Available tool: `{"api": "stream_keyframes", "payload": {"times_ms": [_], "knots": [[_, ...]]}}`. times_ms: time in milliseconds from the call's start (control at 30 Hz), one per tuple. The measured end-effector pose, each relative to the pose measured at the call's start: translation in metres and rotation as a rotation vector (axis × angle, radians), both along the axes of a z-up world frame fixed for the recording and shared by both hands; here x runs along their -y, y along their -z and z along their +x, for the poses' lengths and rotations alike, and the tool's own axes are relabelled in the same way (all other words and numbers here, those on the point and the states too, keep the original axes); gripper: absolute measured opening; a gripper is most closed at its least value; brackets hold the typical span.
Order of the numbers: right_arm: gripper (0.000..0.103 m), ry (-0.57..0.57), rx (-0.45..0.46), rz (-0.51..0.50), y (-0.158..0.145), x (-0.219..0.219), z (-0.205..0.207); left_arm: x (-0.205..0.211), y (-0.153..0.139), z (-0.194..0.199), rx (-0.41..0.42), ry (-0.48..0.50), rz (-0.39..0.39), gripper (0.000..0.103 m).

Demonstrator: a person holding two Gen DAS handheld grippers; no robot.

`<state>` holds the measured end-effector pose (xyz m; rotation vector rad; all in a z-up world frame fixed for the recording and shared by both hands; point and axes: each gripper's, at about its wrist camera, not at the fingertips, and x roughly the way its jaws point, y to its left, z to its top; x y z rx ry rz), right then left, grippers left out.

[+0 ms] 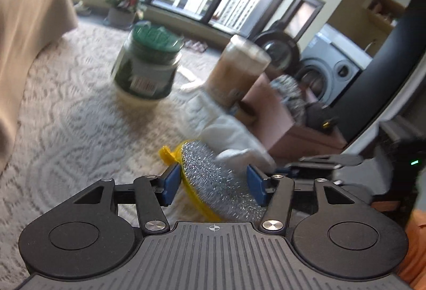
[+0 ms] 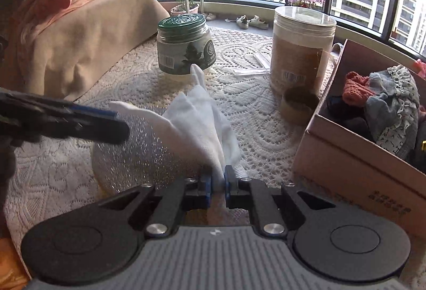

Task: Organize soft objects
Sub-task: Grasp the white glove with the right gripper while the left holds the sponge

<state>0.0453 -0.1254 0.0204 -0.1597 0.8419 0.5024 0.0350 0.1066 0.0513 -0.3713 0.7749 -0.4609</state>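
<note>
My left gripper point(image 1: 213, 183) is shut on a round silver scouring pad point(image 1: 218, 180) with a yellow backing and holds it tilted over the lace tablecloth. My right gripper point(image 2: 218, 183) is shut on a white cloth point(image 2: 202, 119), which fans up ahead of its blue pads. The white cloth also shows in the left wrist view point(image 1: 226, 130), just beyond the pad. The scouring pad point(image 2: 141, 146) lies under and left of the cloth in the right wrist view, with the left gripper's finger point(image 2: 80, 122) across it. A cardboard box point(image 2: 354, 156) at the right holds several soft fabric items point(image 2: 391, 103).
A green-lidded jar point(image 2: 183, 47) and a tall clear-lidded canister point(image 2: 300, 50) stand on the lace tablecloth point(image 2: 253, 130), with a small brown cup point(image 2: 298, 106) by the canister. A beige draped cushion point(image 2: 80, 50) with pink fabric on it is at the left. Windows are behind.
</note>
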Motion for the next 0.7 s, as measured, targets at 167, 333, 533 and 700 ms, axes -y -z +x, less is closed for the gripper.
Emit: {"api": "stream_keyframes", "payload": {"times_ms": [167,333,533,700], "knots": [[0.011,0.007,0.003,0.017,0.001,0.001,0.0,0.0,-0.004,0.002,0.016,0.054,-0.145,0.053],[0.012,-0.001,0.011,0.013,0.002,-0.002,-0.003,0.019,0.022,0.019,-0.082,0.014,-0.085,0.05],[0.012,-0.011,0.007,0.007,0.001,-0.002,-0.002,0.015,0.015,0.015,-0.03,-0.021,0.002,0.026],[0.012,-0.021,0.018,-0.031,-0.002,-0.007,-0.004,0.016,0.007,0.007,0.012,-0.034,0.113,0.026]]}}
